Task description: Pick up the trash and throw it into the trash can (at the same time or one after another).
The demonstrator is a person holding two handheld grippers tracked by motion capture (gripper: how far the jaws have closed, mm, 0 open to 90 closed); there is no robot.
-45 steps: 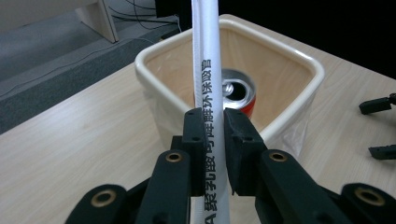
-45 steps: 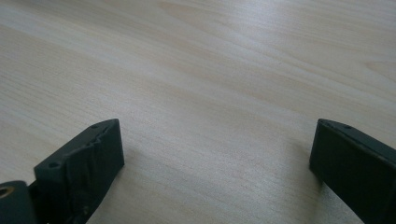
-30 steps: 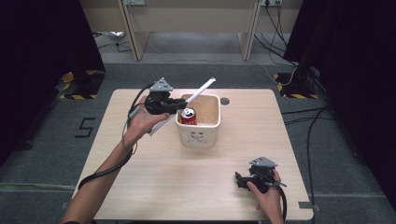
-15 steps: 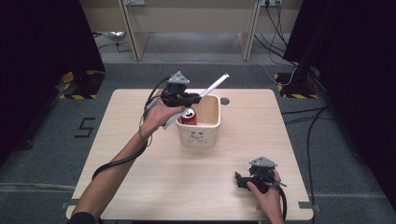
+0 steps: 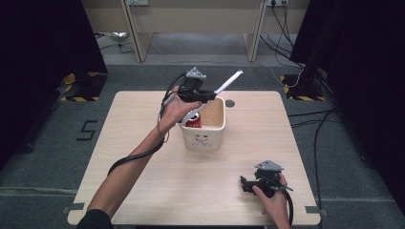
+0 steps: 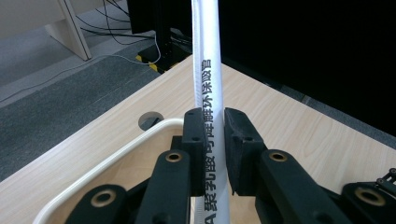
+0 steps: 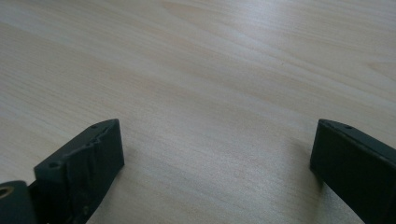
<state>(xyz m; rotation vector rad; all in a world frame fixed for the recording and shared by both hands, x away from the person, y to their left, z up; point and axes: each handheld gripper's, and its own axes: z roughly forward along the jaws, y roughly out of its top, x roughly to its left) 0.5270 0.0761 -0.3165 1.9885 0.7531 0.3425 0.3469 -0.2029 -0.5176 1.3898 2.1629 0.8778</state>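
Table (image 5: 143, 191): bin (image 5: 203, 138) at center, can (image 5: 193, 120) inside. My L claw (image 5: 206, 97) has swung right w/ the wrapped straw (image 5: 228, 83), now over bin's far-left rim, jaws clamped on it. Looks set for drop-in. R claw (image 5: 248, 183) near right, parked, jaws wide, nothing in them.

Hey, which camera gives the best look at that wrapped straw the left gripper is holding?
The left gripper view: the wrapped straw runs up between the jaws, close enough to see printed characters on its paper. The high view shows it small, a thin white stick slanting out of the left gripper above the bin. The right gripper view looks at bare table.
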